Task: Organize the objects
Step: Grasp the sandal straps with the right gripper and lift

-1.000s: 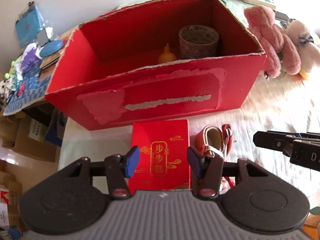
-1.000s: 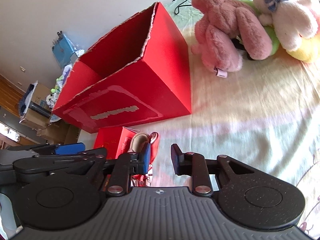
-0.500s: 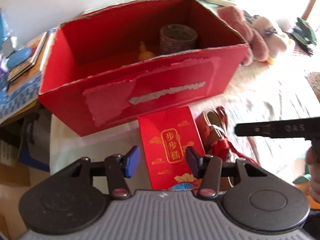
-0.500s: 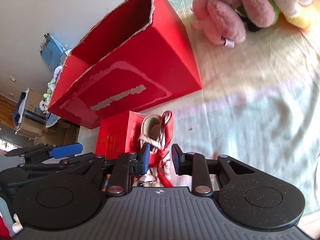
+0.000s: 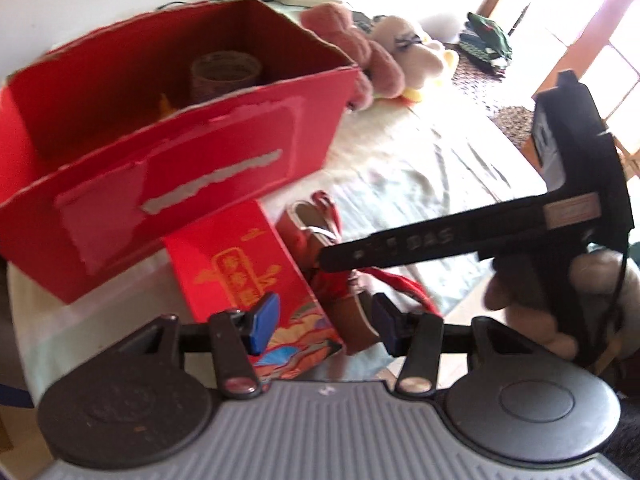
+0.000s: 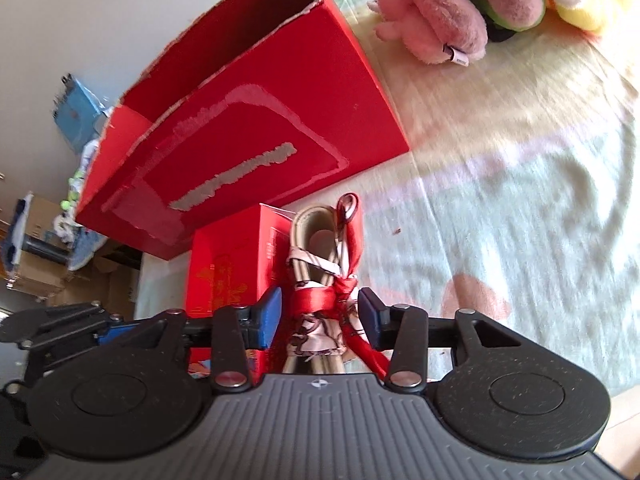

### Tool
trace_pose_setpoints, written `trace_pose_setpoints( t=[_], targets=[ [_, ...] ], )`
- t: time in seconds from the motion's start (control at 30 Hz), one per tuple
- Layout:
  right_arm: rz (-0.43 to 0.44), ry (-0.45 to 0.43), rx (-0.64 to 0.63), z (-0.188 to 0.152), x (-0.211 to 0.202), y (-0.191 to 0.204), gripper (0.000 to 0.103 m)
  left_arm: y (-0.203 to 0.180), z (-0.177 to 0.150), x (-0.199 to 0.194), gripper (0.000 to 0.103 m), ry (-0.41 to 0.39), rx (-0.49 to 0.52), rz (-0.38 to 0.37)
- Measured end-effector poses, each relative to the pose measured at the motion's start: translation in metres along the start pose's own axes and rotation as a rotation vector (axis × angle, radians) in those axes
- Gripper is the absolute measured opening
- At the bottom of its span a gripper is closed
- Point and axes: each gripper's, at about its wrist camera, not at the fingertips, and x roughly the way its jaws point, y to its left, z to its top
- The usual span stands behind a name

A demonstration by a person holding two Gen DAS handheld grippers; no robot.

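The left gripper (image 5: 324, 322) points steeply downward, its blue-padded jaws parted and touching nothing. The right gripper (image 6: 319, 314) tilts down just beside it, jaws opening, pads clear of contact. A hand (image 5: 560, 300) grasps the right gripper's black handle.

I see a big red cardboard box (image 6: 256, 120) with a matt face and rough, torn paper patches. The small red carton (image 5: 248, 272) looks smooth with glossy gold print. A satiny red scarf (image 6: 324, 300) wraps a leathery strap. Plush toys (image 6: 440, 12) look fuzzy; the bedsheet (image 6: 520, 208) is soft, matt cloth.
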Motion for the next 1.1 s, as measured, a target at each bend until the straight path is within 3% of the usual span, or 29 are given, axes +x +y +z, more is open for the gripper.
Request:
trace_pose_setpoints(
  t=[0.23, 0.37, 0.47, 0.77, 0.87, 1.1],
  targets=[
    [0.06, 0.046, 0.06, 0.004, 0.016, -0.015, 0.044, -0.009, 0.003, 0.008, 0.051, 0.009, 0.022, -0.069],
    [0.101, 0.079, 0.067, 0.011, 0.015, -0.025, 0.031, -0.014, 0.008, 0.019, 0.047, 0.035, 0.007, -0.078],
    [0.121, 0.086, 0.094, 0.014, 0.007, -0.039, 0.028, -0.019, 0.013, 0.028, 0.047, 0.052, 0.008, -0.072],
    [0.107, -0.017, 0.103, 0.031, -0.048, -0.07, 0.027, -0.048, 0.041, 0.065, 0.047, 0.102, 0.033, -0.126],
    [0.125, -0.084, 0.088, 0.043, -0.076, -0.068, 0.027, -0.062, 0.055, 0.059, 0.046, 0.066, 0.07, -0.142],
    [0.196, -0.249, -0.039, 0.085, -0.122, -0.031, 0.026, -0.067, 0.094, 0.005, 0.046, -0.12, 0.09, -0.153]
  ],
)
